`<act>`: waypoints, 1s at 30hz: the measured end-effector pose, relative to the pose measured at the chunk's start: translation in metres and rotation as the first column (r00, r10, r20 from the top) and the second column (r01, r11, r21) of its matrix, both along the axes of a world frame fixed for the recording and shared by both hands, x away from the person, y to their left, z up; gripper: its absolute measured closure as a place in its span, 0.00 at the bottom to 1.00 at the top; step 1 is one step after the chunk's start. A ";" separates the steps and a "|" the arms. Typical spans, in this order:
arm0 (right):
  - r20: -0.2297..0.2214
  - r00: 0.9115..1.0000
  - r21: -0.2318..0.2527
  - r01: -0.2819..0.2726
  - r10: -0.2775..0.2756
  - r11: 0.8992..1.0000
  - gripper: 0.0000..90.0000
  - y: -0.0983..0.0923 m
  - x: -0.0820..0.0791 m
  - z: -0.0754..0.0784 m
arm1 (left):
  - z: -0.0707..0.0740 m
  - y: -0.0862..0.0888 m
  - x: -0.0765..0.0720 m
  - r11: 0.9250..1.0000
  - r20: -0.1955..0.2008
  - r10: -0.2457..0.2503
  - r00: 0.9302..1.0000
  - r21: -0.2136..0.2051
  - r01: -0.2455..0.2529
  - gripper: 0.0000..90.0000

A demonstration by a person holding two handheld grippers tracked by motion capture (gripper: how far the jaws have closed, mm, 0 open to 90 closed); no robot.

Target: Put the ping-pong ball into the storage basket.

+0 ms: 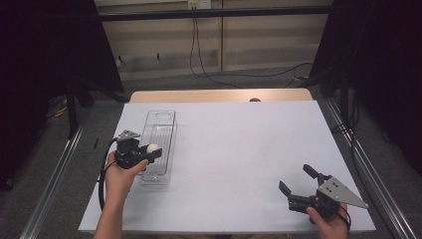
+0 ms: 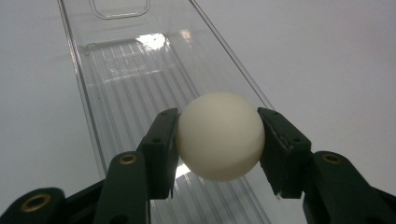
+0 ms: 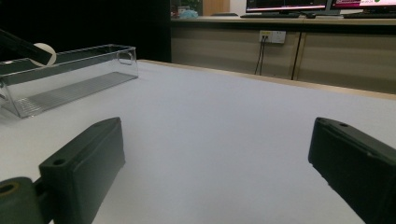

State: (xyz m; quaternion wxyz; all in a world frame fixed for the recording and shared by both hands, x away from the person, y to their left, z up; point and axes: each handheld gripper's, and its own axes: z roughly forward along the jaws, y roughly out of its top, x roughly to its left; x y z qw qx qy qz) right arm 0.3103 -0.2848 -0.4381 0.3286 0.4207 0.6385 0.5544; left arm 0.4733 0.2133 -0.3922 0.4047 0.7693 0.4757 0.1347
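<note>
White ball (image 2: pixel 219 135) pinched between jaws of left tongs (image 1: pixel 144 153), held above clear tray (image 1: pixel 160 119) at table (image 1: pixel 239 149) left side. Right tongs (image 1: pixel 297 182) spread wide, empty, near right front edge. No legible writing.

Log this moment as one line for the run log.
left gripper: shut on ball, above clear bin | right gripper: open, empty, low over table | bin: no contents seen

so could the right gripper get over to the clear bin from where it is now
Probably yes. The right gripper sits open near the table's right front corner, and the white tabletop between it and the clear bin is bare. The left gripper, holding the white ball over the bin, could crowd it.
</note>
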 end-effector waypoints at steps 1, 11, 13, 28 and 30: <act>0.003 1.000 -0.001 0.002 -0.002 1.000 0.04 0.000 0.000 0.000 | 0.000 0.000 0.000 1.000 -0.002 -0.002 1.000 0.003 0.002 0.57; 0.001 1.000 -0.002 -0.002 0.002 1.000 0.04 0.000 0.000 0.000 | -0.001 0.001 0.001 1.000 -0.004 -0.008 1.000 0.013 0.008 0.57; 0.001 1.000 -0.002 -0.001 0.001 1.000 0.04 0.000 0.000 0.000 | -0.001 0.001 0.001 1.000 -0.004 -0.010 1.000 0.015 0.010 0.57; 0.003 1.000 -0.001 0.002 -0.002 1.000 0.04 0.000 0.000 0.000 | -0.004 0.000 0.002 1.000 -0.002 0.002 1.000 0.019 -0.002 0.57; 0.000 1.000 -0.003 -0.002 0.002 1.000 0.04 0.000 0.000 0.000 | -0.005 0.000 0.002 1.000 -0.001 0.004 1.000 0.018 -0.004 0.57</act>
